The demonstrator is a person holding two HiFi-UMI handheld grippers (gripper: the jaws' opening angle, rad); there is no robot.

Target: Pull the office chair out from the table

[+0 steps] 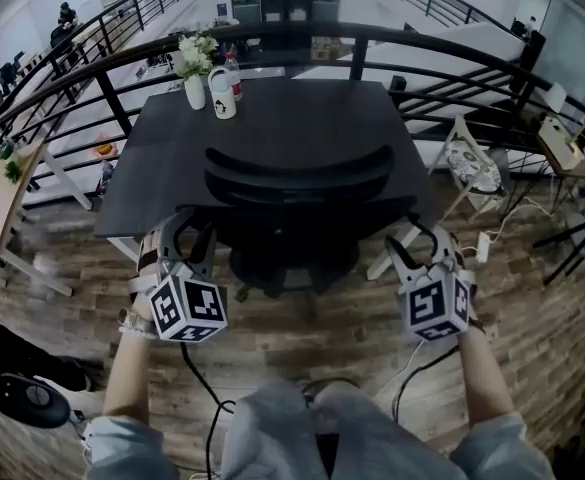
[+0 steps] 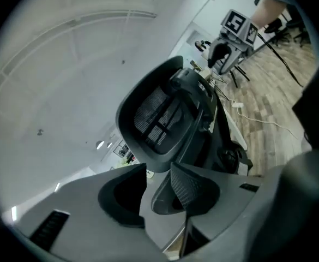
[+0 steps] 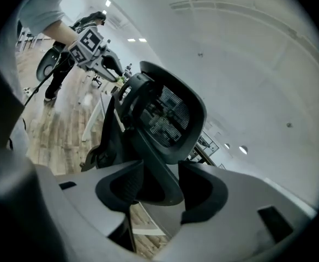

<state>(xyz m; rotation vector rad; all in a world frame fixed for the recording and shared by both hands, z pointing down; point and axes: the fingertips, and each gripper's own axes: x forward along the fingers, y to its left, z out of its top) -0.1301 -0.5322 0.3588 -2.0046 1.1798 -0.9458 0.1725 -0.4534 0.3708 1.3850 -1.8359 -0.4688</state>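
Observation:
The black office chair [image 1: 297,173] stands tucked under the dark table [image 1: 272,118], its curved backrest toward me. My left gripper [image 1: 187,233] is at the chair's left side and my right gripper [image 1: 419,246] at its right side, both level with the armrests. In the left gripper view the jaws [image 2: 159,174] stand open, with the mesh backrest [image 2: 156,119] beyond them. In the right gripper view the jaws [image 3: 162,171] stand open too. A dark part of the chair [image 3: 154,184] lies in the gap, and the backrest [image 3: 170,113] rises behind it.
A vase of flowers [image 1: 195,68] and a white mug [image 1: 222,98] stand at the table's far left corner. A black railing [image 1: 352,38] curves behind the table. A white stand [image 1: 472,163] is at the right. Cables [image 1: 204,393] trail over the wood floor near my legs.

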